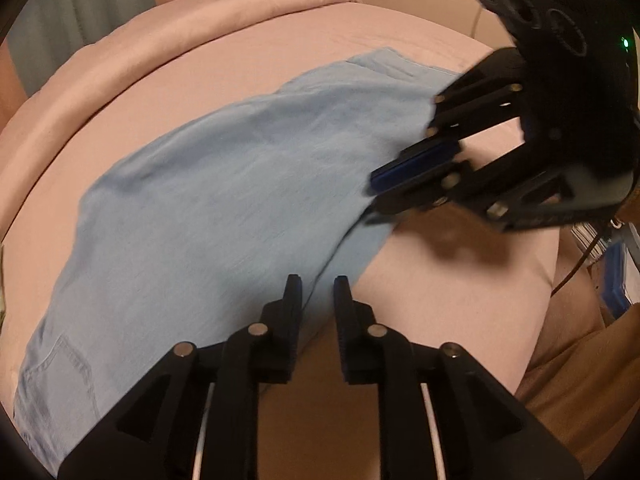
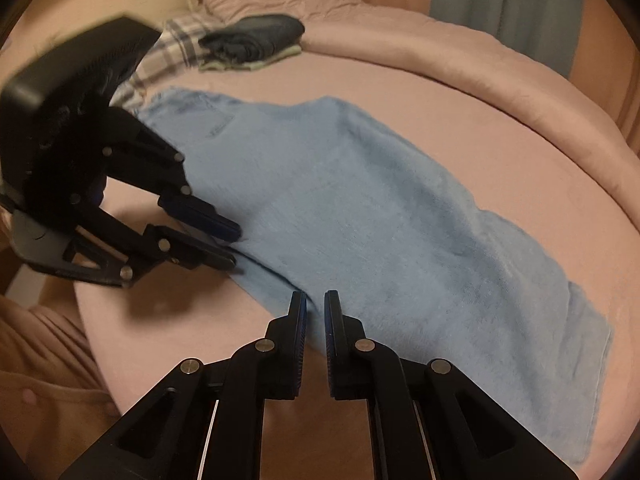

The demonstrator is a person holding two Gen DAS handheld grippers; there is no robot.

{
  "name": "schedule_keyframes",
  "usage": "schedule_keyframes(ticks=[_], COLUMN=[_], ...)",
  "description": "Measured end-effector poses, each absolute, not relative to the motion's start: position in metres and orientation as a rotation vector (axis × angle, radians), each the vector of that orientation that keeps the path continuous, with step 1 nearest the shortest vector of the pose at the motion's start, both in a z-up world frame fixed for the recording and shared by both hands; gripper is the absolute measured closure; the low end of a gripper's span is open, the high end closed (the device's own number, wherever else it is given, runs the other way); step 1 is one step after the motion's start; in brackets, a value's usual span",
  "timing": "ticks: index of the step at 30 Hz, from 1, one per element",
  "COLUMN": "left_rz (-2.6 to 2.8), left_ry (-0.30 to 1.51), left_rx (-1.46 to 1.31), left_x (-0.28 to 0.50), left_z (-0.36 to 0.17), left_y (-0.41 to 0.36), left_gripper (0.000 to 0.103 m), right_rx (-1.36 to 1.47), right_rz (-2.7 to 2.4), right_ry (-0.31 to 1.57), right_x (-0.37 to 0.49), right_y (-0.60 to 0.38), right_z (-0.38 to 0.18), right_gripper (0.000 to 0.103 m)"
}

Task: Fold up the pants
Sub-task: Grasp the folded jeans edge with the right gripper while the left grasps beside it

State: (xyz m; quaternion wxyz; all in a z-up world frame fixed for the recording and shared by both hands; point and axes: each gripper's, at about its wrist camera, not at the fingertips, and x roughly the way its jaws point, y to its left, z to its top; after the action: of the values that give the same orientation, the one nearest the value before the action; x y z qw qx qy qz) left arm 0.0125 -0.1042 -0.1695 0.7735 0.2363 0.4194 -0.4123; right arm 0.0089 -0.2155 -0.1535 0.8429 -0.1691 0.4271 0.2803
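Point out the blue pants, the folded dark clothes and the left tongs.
blue pants (image 2: 360,208), right wrist view, middle of the fabric.
folded dark clothes (image 2: 252,38), right wrist view, top layer.
left tongs (image 1: 317,284), left wrist view, between fingertips.

Bed (image 2: 400,92): pink sheet filling most of both views, stretching ahead of the claws.
Duvet (image 1: 132,60): pink, rolled in a thick ridge along the far edge of the bed.
Curtain (image 2: 508,4): grey-blue, hanging beyond the bed — far right of the right claw.
Folded clothes (image 2: 252,40): dark pile, far ahead and left.
Checked cloth (image 2: 176,48): beside that pile.
Light: dim, warm — soft shadows on the sheet.
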Motion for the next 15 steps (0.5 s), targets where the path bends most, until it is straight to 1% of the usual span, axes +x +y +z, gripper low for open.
schedule_keyframes(ticks=[1,3,4,5,6,7,10,13,15], left_rz=[-0.898,-0.894,-0.888,-0.880,-0.875,-0.869,-0.864,-0.872,-0.878], left_ry=[0.903,0.900,0.901,0.902,0.905,0.906,0.915,0.929,0.939], left_rx=[0.521,0.538,0.541,0.542,0.541,0.536,0.528,0.523,0.504], left_x=[0.012,0.013,0.014,0.016,0.019,0.021,0.023,0.025,0.025], left_z=[-0.171,-0.174,-0.174,-0.175,-0.176,-0.176,-0.174,-0.175,-0.171], left_y=[-0.109,-0.114,-0.115,-0.117,-0.118,-0.119,-0.118,-0.121,-0.117], left_gripper=[0.081,0.071,0.070,0.068,0.065,0.065,0.066,0.074,0.075], right_rx=[-0.376,-0.392,-0.391,-0.394,-0.398,-0.400,-0.453,-0.486,-0.511], right_rz=[0.586,0.585,0.591,0.589,0.589,0.591,0.555,0.569,0.574], right_ry=[0.910,0.913,0.909,0.903,0.900,0.896,0.889,0.892,0.906], right_x=[0.010,0.011,0.011,0.011,0.011,0.013,0.018,0.016,0.014], right_y=[-0.214,-0.213,-0.215,-0.215,-0.216,-0.218,-0.217,-0.213,-0.210], right_z=[-0.156,-0.159,-0.159,-0.159,-0.159,-0.159,-0.162,-0.165,-0.169], right_gripper=[0.097,0.095,0.090,0.081,0.076,0.074,0.074,0.074,0.074])
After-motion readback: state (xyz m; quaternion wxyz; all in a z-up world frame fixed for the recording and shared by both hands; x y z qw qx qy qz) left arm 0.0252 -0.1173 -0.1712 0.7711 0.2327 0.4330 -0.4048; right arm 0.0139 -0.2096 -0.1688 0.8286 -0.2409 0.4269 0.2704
